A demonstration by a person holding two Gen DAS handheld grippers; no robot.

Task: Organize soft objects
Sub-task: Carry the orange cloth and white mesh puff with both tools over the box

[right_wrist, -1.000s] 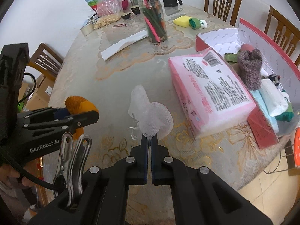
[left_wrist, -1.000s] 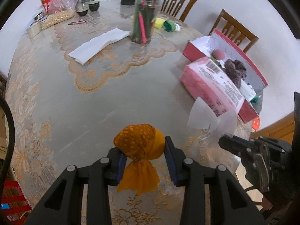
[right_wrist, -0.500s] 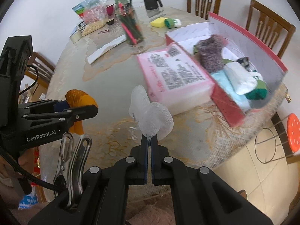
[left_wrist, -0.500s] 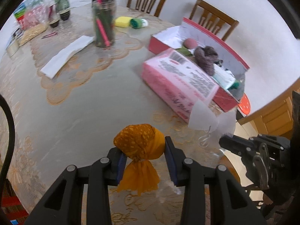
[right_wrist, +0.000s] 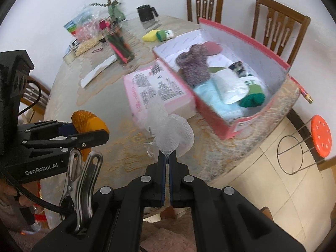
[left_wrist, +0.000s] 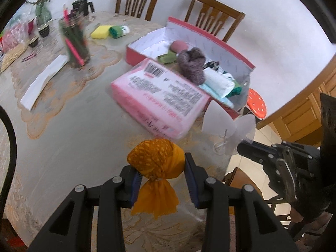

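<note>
Left gripper (left_wrist: 161,173): jaws about half open, clamped on the orange tied pouch (left_wrist: 156,161), which is held clear of the table (left_wrist: 69,130). Right gripper (right_wrist: 167,163): jaws fully shut, pinching the white mesh pouch (right_wrist: 170,130) by its neck only, the bulk standing free above the tips.

Red box (left_wrist: 212,40) is seen beyond the pink pack (left_wrist: 159,96) and is already loaded with a knitted item (left_wrist: 192,65) and folded cloths; free space looks limited to the far end.

Risks, as judged:
- The mesh could slip from the thin pinch if swung.
- Its loose cord could snag the box wall.
- The two grippers are carried close together, so a collision over the box is possible.
- The pouch could be dropped onto the pack and roll off the table edge.
</note>
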